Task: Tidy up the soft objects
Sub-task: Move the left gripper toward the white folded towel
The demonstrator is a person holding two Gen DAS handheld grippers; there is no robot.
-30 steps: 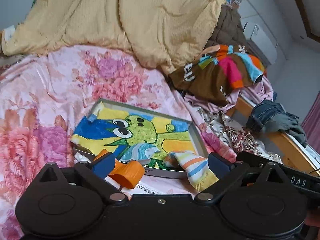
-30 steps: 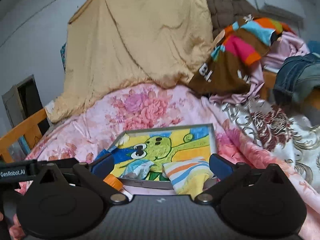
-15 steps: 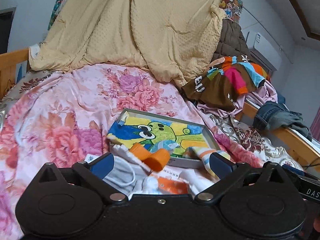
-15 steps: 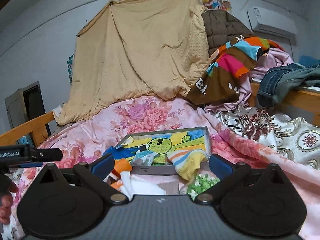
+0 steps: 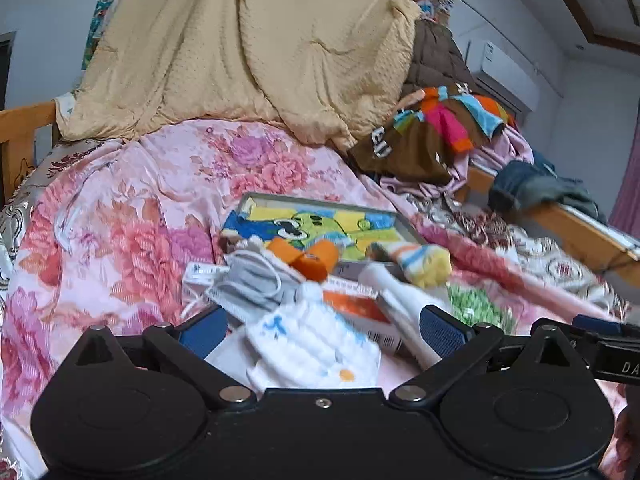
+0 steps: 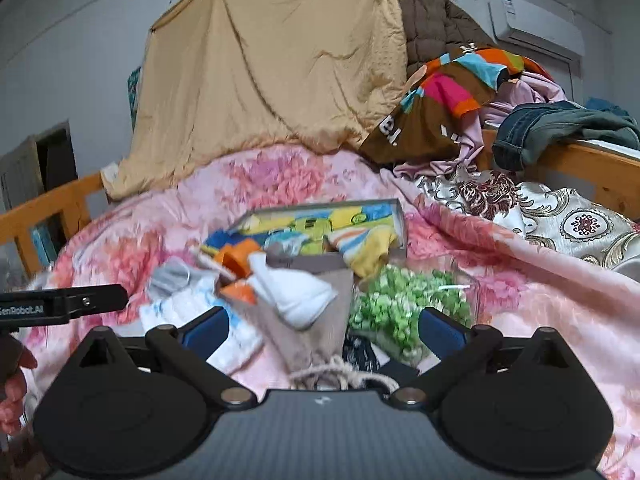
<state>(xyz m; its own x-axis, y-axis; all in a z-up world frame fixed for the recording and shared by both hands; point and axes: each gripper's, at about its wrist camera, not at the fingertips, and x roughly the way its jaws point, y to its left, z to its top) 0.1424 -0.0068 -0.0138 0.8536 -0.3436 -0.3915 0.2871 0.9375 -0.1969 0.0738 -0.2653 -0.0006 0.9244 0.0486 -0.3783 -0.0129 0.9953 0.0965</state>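
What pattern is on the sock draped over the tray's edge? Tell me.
The sock has orange, white and blue stripes with a yellow toe; right wrist view.

A wooden bed frame (image 6: pixel 580 160) stood against pale grey walls (image 6: pixel 80 60). Above its right rail hung a white air conditioner (image 6: pixel 536 30); left of the bed, a dark doorway (image 6: pixel 56 160).

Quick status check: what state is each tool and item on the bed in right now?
Left tool: open, empty.
Right tool: open, empty.
Shallow box: open, no lid on.
Striped sock: draped over the box's front edge.
Face mask: loose on the bedspread.
Drawstring pouch: lying flat, cord loose.
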